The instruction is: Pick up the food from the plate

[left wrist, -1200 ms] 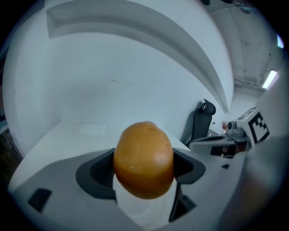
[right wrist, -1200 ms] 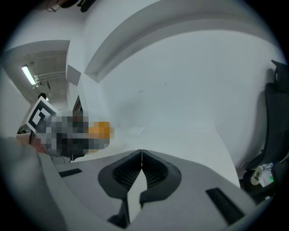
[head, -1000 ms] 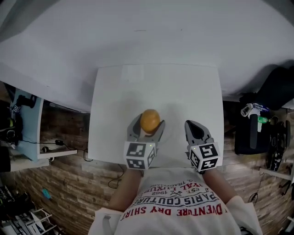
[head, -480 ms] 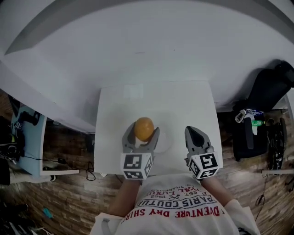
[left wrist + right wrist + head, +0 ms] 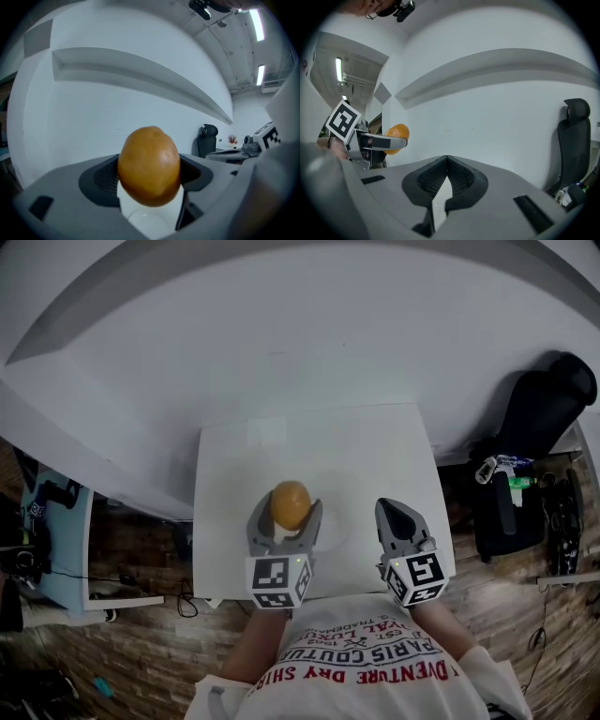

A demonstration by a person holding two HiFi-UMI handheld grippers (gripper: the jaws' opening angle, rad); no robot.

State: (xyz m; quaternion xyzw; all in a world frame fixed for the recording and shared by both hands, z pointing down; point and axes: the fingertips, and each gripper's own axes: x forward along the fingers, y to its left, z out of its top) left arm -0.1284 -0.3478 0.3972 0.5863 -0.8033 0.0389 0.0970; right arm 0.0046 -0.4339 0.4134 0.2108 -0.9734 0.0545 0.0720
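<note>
An orange-brown, rounded piece of food is held off the table, with my left gripper shut on it. In the left gripper view the food fills the gap between the two grey jaws, and a white plate shows below it. In the head view the plate is a faint white disc on the white table, just right of the left gripper. My right gripper hovers near the table's front right with its jaws together and nothing in them. From the right gripper view the food appears at the far left.
A black office chair stands right of the table, with a dark bag and small items on the floor beside it. A light blue shelf is at the left. A white wall lies beyond the table.
The left gripper, still shut on the food, has shifted slightly left in the head view. The right gripper has hardly moved. The head camera's framing has shifted.
</note>
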